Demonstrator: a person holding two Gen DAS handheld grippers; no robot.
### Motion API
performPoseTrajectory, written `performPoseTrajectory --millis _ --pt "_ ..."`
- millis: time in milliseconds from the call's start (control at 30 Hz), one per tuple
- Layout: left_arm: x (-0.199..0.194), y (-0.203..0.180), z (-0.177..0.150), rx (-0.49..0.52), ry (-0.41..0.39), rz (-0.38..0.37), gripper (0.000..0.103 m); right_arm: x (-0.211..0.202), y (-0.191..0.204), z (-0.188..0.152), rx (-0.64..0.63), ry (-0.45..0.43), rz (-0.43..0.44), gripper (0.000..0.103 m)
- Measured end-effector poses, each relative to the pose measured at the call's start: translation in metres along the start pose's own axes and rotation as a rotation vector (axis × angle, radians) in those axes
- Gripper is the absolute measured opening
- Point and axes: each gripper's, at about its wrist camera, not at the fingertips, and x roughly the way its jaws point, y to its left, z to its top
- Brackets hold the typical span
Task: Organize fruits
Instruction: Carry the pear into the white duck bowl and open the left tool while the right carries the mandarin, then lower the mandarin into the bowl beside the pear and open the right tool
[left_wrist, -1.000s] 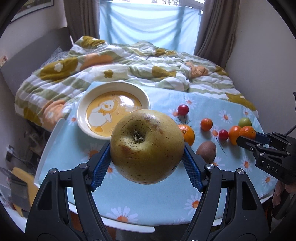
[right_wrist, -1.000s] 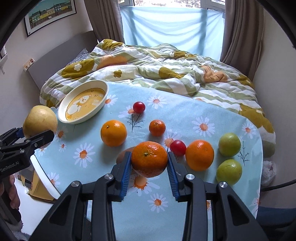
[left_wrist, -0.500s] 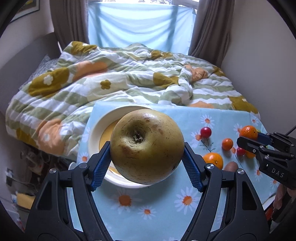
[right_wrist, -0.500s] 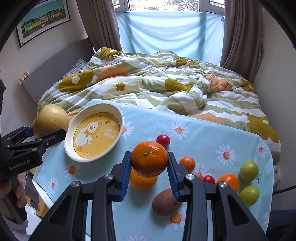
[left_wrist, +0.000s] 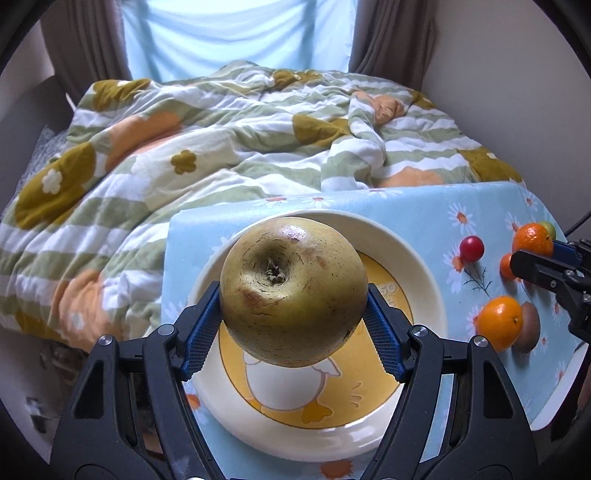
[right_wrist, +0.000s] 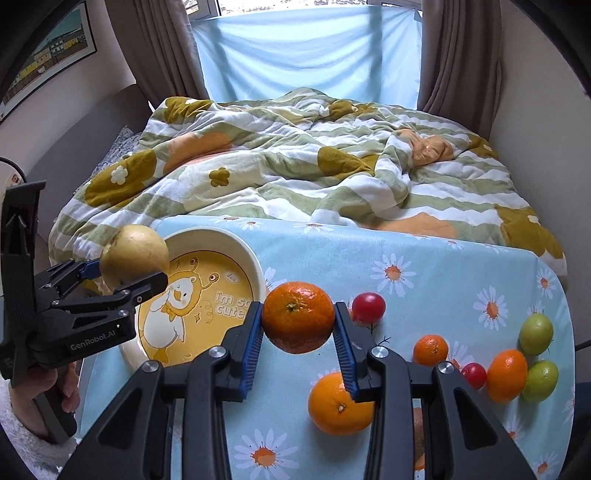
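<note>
In the left wrist view, your left gripper (left_wrist: 293, 306) tilts steeply down, its blue pads clamped on either side of a big yellow-green pear (left_wrist: 293, 291), blossom end facing the camera. The pear hangs in the air above the cream plate (left_wrist: 424, 295) with the duck picture, on the daisy tablecloth (left_wrist: 417, 210). At the right edge your right gripper (left_wrist: 532, 254) reaches in, a tangerine (left_wrist: 532, 240) between its fingers.

In the right wrist view, your right gripper (right_wrist: 298, 321) also points down, jaws closed on the tangerine (right_wrist: 297, 316), held above the tablecloth (right_wrist: 424, 258) just right of the plate (right_wrist: 255, 266). At the left, your left hand (right_wrist: 64, 387), in a fuzzy white sleeve (right_wrist: 26, 435), grips the handle of the left gripper (right_wrist: 129, 269), which carries the pear (right_wrist: 133, 254) over the plate's near-left rim. An orange (right_wrist: 338, 404) lies on the cloth beneath your right finger.
</note>
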Motion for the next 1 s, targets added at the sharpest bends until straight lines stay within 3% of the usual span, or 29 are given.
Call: performPoseTrajectory --millis 400,533,567,633,1000 --pt "0.039 -0.001 0.007 0.130 0.020 -0.014 0.080 0.004 -0.005 -0.003 0.082 0.019 -0.073 0.034" --pt "0.046 -0.001 0.003 0.120 0.044 -0.024 0.082 0.007 -0.005 -0.001 0.089 0.026 -0.076 0.034" --pt "0.044 0.000 0.003 0.118 0.031 -0.022 0.085 0.007 -0.005 -0.001 0.090 0.026 -0.071 0.034" --pt "0.035 0.000 0.005 0.118 -0.006 -0.024 0.103 0.007 -0.005 0.001 0.092 0.025 -0.061 0.034" --pt "0.007 0.009 -0.001 0.068 -0.007 -0.021 0.103 0.004 -0.002 0.013 0.044 0.022 -0.033 0.034"
